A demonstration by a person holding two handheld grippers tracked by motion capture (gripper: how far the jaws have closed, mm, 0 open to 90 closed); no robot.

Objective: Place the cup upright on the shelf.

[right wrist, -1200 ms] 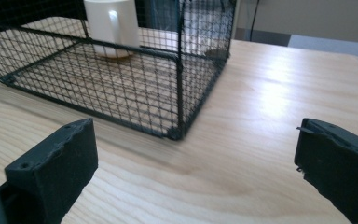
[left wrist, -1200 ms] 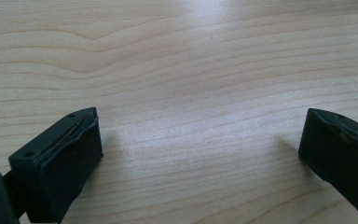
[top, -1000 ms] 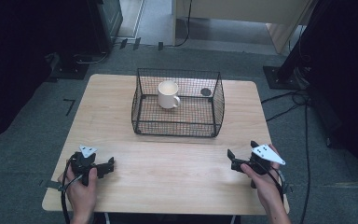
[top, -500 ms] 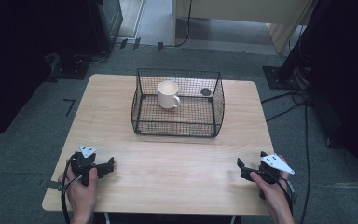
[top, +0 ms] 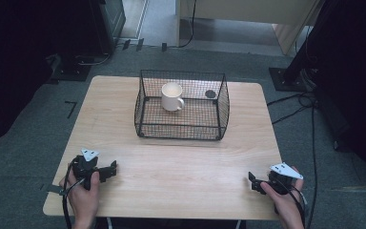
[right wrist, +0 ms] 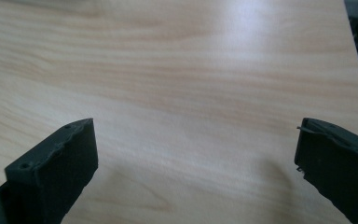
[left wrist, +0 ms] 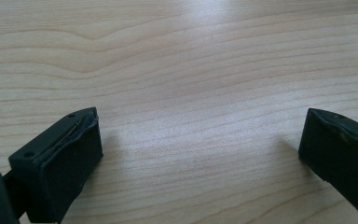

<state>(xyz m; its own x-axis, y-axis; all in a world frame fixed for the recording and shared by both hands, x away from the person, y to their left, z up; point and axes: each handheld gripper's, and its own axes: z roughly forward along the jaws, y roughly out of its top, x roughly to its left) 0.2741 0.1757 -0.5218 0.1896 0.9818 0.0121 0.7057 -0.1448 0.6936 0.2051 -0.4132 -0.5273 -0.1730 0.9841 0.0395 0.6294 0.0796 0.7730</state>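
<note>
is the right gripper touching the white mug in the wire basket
Apart. The high view shows the right gripper near the table's front edge, with bare wood between it and the black wire basket holding the white ceramic mug.

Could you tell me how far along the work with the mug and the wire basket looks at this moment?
Already done, by the look of it: the white mug stands upright inside the wire basket, beside a small dark round object. In hand: nothing; the left hand-held gripper and right hand-held gripper rest open near the table's front edge. I see nothing left outside the basket.
</note>
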